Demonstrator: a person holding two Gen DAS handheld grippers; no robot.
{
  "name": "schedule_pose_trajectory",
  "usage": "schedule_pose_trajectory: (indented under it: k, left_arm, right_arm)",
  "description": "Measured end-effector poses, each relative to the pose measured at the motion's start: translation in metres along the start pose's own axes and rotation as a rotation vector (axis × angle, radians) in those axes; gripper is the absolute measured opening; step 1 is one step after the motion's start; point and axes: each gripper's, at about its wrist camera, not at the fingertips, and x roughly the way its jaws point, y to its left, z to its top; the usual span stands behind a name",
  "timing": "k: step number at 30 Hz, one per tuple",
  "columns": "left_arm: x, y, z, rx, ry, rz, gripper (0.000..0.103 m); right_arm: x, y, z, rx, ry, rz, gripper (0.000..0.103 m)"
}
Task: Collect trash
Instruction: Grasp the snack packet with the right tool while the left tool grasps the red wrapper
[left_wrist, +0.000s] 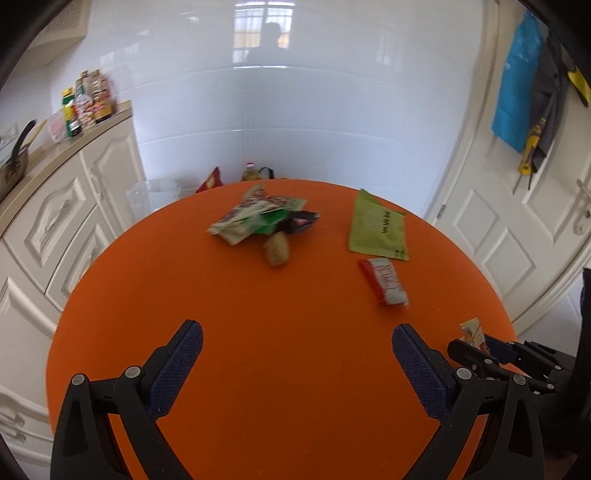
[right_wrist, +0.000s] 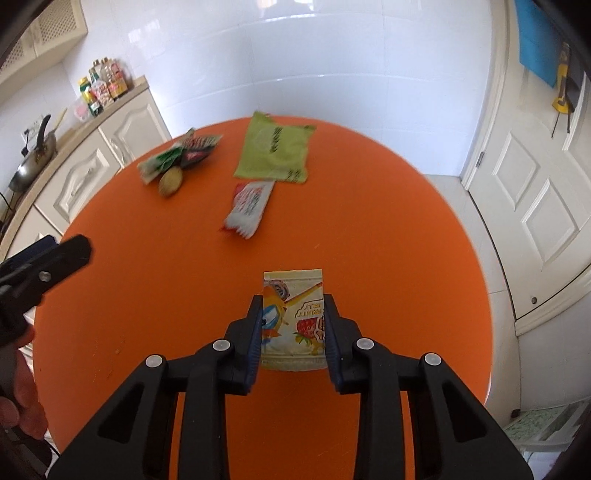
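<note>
On my far left a cream cabinet (right_wrist: 85, 173) with raised curved panels carries a metal pan (right_wrist: 33, 162) and a cluster of glossy bottles (right_wrist: 103, 83). In front of me is the round counter (right_wrist: 369, 258), a smooth matte orange disc.

My left gripper (left_wrist: 297, 354) hangs low over the counter's near edge with its fingers (left_wrist: 177, 369) spread wide and nothing between them; their pads are dark blue and finely knurled, set on black plastic arms with silver rivets.

At the counter's far left lies a heap of crumpled wrappers (right_wrist: 177, 155), green, white and dark foil, with a small oval tan packet (right_wrist: 170, 181) touching its near edge. To their right a flat lime-green pouch (right_wrist: 275, 153) lies with one corner curled, and just in front of it, touching or slightly overlapping it, a long red-and-white wrapper (right_wrist: 249, 208) with a zigzag crimped end.

Nearest me, right of centre, is the cream fruit-snack packet (right_wrist: 293, 321), a glossy rectangle printed with a strawberry and a cartoon figure. My right gripper (right_wrist: 293, 314) is pitched down at the counter, its fingers (right_wrist: 255, 332) narrowed onto the packet's two side edges, holding it flat against the surface.

Further right stands a white panelled door (right_wrist: 535, 199) with a blue cloth (right_wrist: 535, 40) hanging above it.
</note>
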Motion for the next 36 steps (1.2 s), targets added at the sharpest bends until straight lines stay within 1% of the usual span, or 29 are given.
schedule_pose_trajectory:
  k: [3,4,7,11,12,13,15,16,17,18,19,20,21,22,25,28,32,36]
  left_arm:
    - [0.036,-0.018,0.022,0.037,0.031,-0.014,0.101]
    - [0.053,-0.024,0.031,0.047,0.052,-0.025,0.100]
    - [0.090,-0.035,0.052,0.062,0.081,-0.037,0.099]
    - [0.136,-0.043,0.074,0.084,0.114,-0.031,0.099]
    - [0.146,-0.044,0.079,0.086,0.122,-0.028,0.095]
    - [0.159,-0.046,0.083,0.092,0.133,-0.028,0.085]
    - [0.175,-0.048,0.087,0.097,0.172,-0.034,0.068]
    - [0.178,-0.051,0.089,0.116,0.145,-0.022,0.058]
    - [0.182,-0.053,0.091,0.127,0.144,-0.034,0.058]
    - [0.185,-0.054,0.093,0.133,0.139,-0.037,0.053]
    - [0.187,-0.054,0.094,0.133,0.134,-0.045,0.040]
    - [0.189,-0.052,0.096,0.132,0.129,-0.055,0.030]
    - [0.188,-0.051,0.094,0.133,0.130,-0.067,0.017]
    - [0.190,-0.049,0.095,0.129,0.136,-0.087,0.015]
    - [0.195,-0.041,0.094,0.142,0.131,-0.109,0.013]
    - [0.194,-0.033,0.089,0.114,0.133,-0.152,0.013]
    - [0.185,-0.027,0.081,0.086,0.117,-0.162,0.013]
    - [0.169,-0.030,0.073,0.080,0.070,-0.162,0.013]
  right_arm:
    - [0.002,-0.015,0.007,0.024,-0.010,0.007,0.029]
    - [0.003,-0.021,0.010,0.032,-0.016,0.006,0.029]
    - [0.005,-0.035,0.016,0.057,-0.027,0.009,0.029]
    - [0.007,-0.050,0.024,0.087,-0.042,0.012,0.029]
    - [0.007,-0.053,0.026,0.092,-0.044,0.015,0.029]
    - [0.007,-0.054,0.027,0.095,-0.046,0.016,0.029]
    - [0.007,-0.056,0.030,0.098,-0.050,0.016,0.029]
    - [0.007,-0.056,0.031,0.099,-0.053,0.017,0.029]
    - [0.006,-0.057,0.031,0.101,-0.057,0.020,0.029]
    - [0.005,-0.057,0.032,0.103,-0.059,0.021,0.029]
    - [0.004,-0.057,0.032,0.104,-0.061,0.022,0.029]
    - [0.003,-0.056,0.032,0.104,-0.063,0.024,0.029]
    - [0.002,-0.056,0.031,0.105,-0.064,0.024,0.029]
    - [0.000,-0.055,0.030,0.104,-0.066,0.024,0.029]
    - [-0.007,-0.053,0.026,0.105,-0.073,0.028,0.029]
    - [-0.016,-0.052,0.019,0.110,-0.081,0.036,0.029]
    - [-0.026,-0.050,0.011,0.113,-0.090,0.045,0.029]
    - [-0.042,-0.042,0.006,0.102,-0.116,0.059,0.029]
